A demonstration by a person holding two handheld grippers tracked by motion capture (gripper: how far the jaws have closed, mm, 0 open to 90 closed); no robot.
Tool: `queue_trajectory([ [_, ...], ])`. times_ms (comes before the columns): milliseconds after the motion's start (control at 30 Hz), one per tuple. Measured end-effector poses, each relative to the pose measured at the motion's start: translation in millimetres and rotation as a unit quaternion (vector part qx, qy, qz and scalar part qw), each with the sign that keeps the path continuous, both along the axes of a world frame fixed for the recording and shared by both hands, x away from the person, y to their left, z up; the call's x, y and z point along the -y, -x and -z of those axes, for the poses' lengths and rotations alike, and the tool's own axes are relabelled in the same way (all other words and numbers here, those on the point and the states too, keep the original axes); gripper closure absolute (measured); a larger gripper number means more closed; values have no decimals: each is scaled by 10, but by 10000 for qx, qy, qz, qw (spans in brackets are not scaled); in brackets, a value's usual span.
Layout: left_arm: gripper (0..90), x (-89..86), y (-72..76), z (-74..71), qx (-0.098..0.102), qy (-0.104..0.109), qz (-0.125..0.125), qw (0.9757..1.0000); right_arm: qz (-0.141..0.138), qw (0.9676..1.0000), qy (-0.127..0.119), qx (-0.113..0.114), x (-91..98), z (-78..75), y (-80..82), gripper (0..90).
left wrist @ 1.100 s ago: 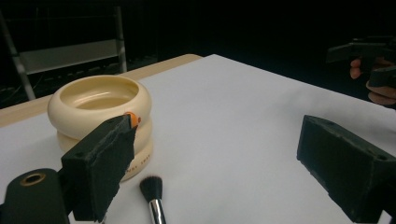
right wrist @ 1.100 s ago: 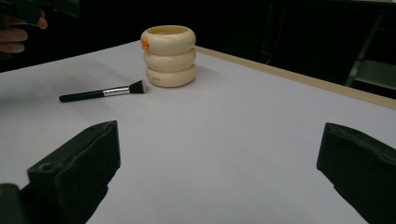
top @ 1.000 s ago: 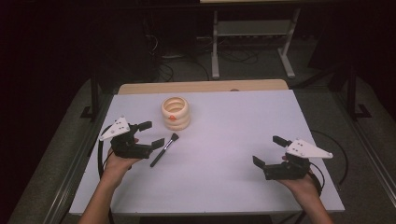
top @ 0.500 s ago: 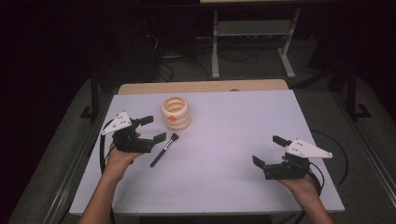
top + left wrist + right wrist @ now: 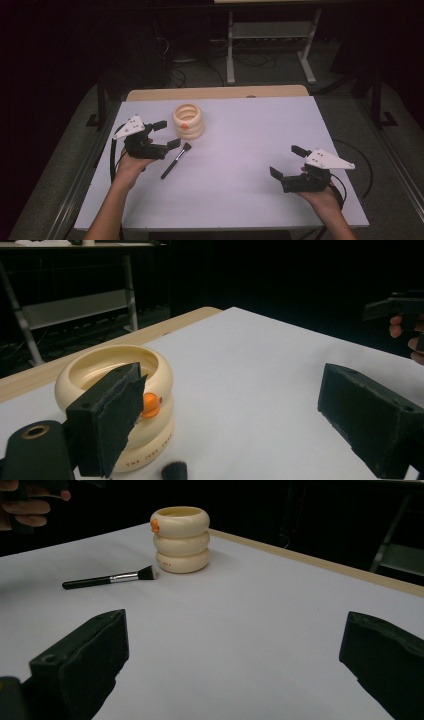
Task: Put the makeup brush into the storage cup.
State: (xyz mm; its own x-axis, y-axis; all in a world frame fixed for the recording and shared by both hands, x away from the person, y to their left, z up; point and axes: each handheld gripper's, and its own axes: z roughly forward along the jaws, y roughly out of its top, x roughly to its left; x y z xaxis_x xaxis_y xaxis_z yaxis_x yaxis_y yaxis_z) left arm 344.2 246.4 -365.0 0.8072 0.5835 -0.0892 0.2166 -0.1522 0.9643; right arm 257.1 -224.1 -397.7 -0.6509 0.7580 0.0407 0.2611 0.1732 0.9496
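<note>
Your left gripper [image 5: 162,134] sits left of centre, fingers wide apart and empty, beside the cream ringed pot [image 5: 188,120] and the brush [image 5: 176,160]. Your right gripper [image 5: 289,162], lower right on the tabletop [image 5: 250,130], is likewise spread, holding nothing.

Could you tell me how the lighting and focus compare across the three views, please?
High view: the white table is evenly lit, the surroundings fall to near black, and the picture is slightly soft. Left gripper view: the cream ringed cup is fairly sharp, while the near jaws and the brush at the bottom edge blur. Right gripper view: cup and brush are crisp with soft shadows, and the near jaws look soft.
</note>
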Motion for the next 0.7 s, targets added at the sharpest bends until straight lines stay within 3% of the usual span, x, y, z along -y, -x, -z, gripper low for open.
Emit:
queue_trajectory([
  [700, 106, 114, -214, -15, 27, -56, -13, 10000, 2, 10000, 14, 2, -3, 11, -16, 0],
])
